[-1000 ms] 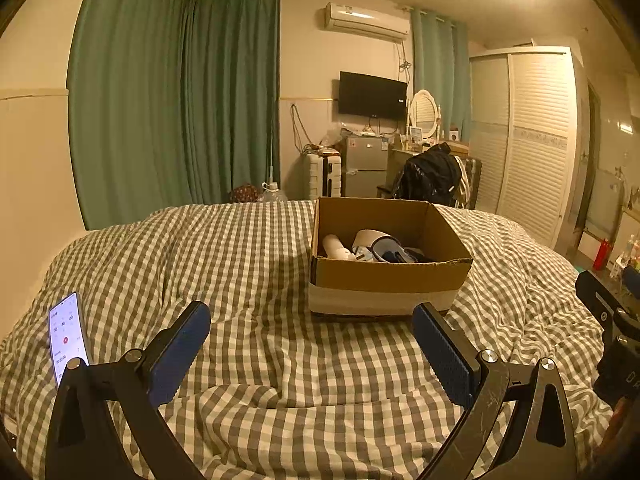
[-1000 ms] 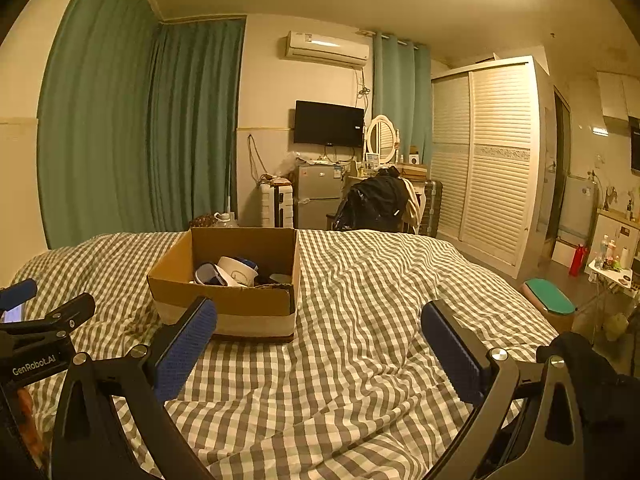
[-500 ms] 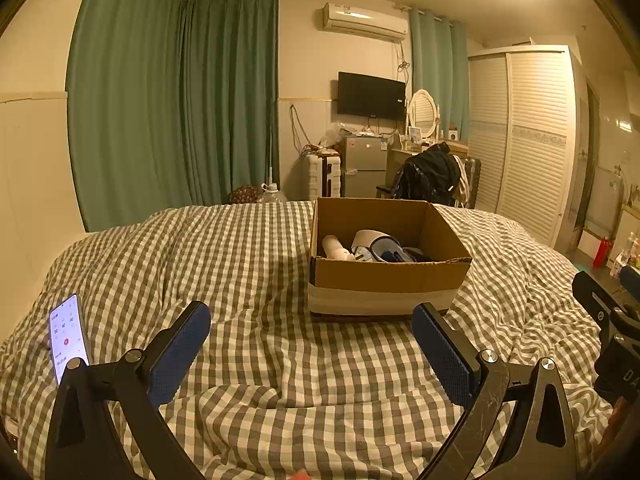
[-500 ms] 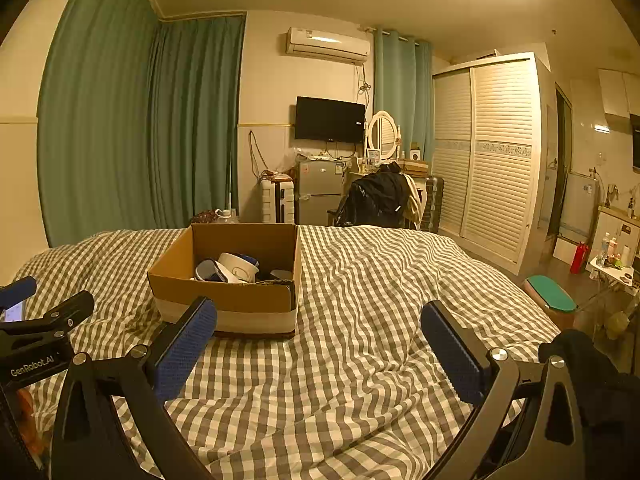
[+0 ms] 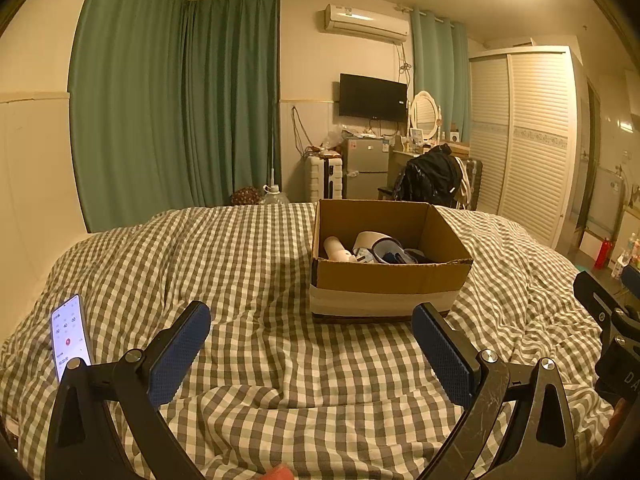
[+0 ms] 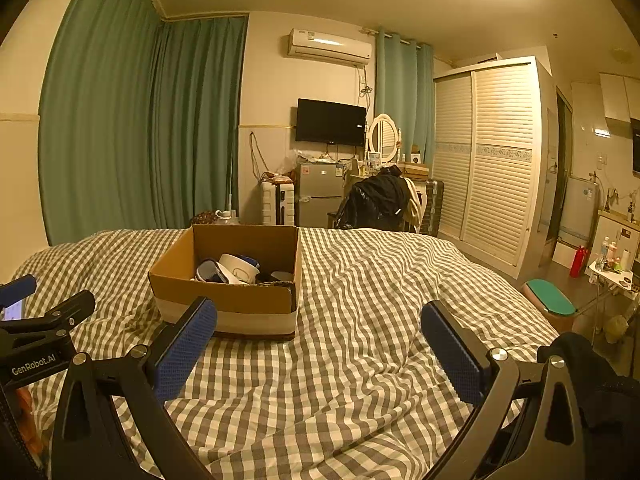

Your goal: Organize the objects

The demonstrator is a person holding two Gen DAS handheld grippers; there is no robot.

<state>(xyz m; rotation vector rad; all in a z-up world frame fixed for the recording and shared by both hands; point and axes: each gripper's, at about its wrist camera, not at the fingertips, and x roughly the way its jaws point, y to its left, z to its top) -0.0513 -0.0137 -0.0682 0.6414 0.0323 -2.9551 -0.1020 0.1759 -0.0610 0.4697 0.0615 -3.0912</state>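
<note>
A cardboard box [image 5: 390,282] sits on the checked bedspread [image 5: 248,264], holding a white bottle [image 5: 336,249], a white cup [image 5: 370,238] and other small items. It also shows in the right wrist view [image 6: 226,294], with the cup [image 6: 239,268] inside. My left gripper [image 5: 312,344] is open and empty, held above the bed in front of the box. My right gripper [image 6: 318,346] is open and empty, to the right of the box. Each gripper shows at the edge of the other's view.
A lit phone [image 5: 69,336] lies on the bed at the left. Beyond the bed stand green curtains [image 5: 176,112], a small fridge [image 5: 366,168], a chair with a black bag [image 5: 432,176] and a white wardrobe [image 5: 528,140]. A green stool [image 6: 550,300] is on the floor at right.
Both views have shifted only slightly. The grippers stay open and empty, and the box has not moved.
</note>
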